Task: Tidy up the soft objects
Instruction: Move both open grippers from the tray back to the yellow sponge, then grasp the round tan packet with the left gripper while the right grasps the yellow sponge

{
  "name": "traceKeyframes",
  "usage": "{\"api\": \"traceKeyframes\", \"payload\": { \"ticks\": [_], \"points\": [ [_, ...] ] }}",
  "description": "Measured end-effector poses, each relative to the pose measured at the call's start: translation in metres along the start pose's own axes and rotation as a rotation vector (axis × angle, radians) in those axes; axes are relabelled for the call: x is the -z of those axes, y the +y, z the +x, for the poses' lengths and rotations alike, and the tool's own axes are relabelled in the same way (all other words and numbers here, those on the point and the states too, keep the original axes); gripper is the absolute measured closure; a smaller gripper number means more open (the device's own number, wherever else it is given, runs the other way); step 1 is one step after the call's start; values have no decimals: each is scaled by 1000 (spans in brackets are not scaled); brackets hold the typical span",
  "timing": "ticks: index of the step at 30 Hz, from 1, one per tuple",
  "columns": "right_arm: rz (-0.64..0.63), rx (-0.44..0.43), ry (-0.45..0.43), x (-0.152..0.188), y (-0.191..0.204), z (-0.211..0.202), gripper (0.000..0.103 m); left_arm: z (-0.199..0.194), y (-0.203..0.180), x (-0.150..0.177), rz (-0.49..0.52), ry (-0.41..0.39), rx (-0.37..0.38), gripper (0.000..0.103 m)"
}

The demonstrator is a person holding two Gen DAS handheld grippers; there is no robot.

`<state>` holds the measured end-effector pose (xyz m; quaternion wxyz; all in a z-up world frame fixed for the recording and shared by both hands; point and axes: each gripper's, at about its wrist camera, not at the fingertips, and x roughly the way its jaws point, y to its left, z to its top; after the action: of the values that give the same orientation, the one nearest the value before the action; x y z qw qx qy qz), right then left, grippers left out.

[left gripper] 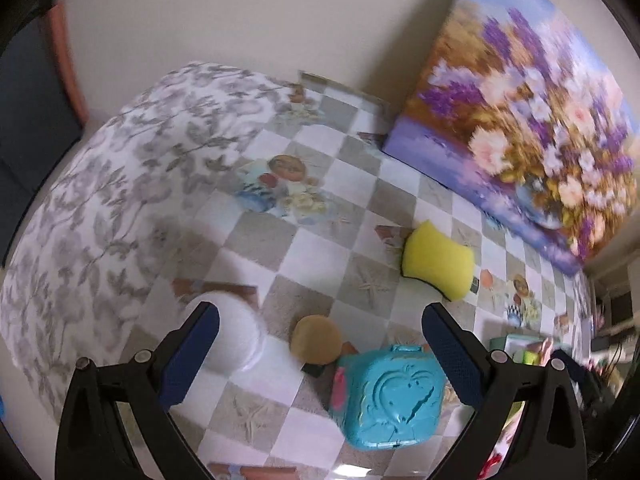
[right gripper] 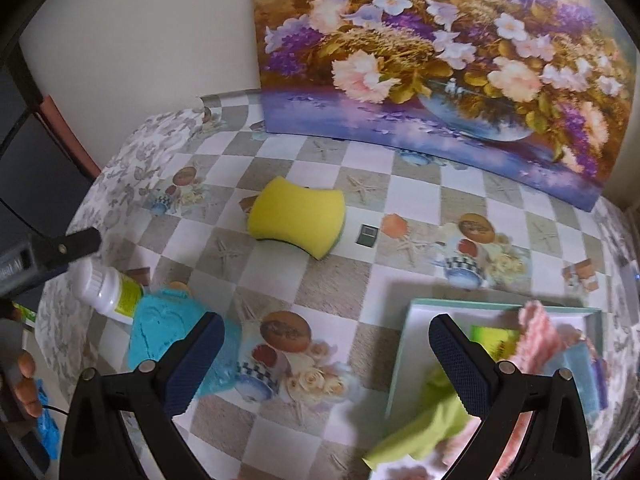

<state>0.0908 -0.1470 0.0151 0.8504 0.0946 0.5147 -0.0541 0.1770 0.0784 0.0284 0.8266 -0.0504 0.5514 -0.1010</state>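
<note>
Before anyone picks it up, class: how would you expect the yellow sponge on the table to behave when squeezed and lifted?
The yellow sponge looks like foam, so it will probably compress between the fingers rather than stay stiff. It is likely light for its bulk. Lying flat on the checked tablecloth, with a dark layer underneath, it seems unlikely to roll, and may slide if pushed.

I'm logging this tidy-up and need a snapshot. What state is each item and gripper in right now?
Left hand-held gripper: open, empty.
Right hand-held gripper: open, empty.
Yellow sponge: flat on the table, not yet boxed.
White bottle: on its side, cap on.
Teal case: shut.
Box: open, holds cloths.
Green cloth: draped over the box edge.
</note>
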Motion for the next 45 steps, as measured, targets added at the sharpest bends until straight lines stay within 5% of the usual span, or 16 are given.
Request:
{"api": "traceKeyframes", "payload": {
  "ticks": [5, 22, 38, 45],
  "points": [
    [34, -12, 21, -18, -3, 22, 0, 26, -5, -19, 34, 116, 141, 2],
    [68, -44, 138, -52, -18, 93, 0, 111, -11, -40, 216, 493, -2, 6],
    [-9, -40, 192, -70, 1, 117, 0, 152, -19, -2, 226, 664, -4, 7],
    [-21, -29, 200, -71, 2, 122, 0, 167, -24, 1, 242, 701, 19, 19]
  ]
}}
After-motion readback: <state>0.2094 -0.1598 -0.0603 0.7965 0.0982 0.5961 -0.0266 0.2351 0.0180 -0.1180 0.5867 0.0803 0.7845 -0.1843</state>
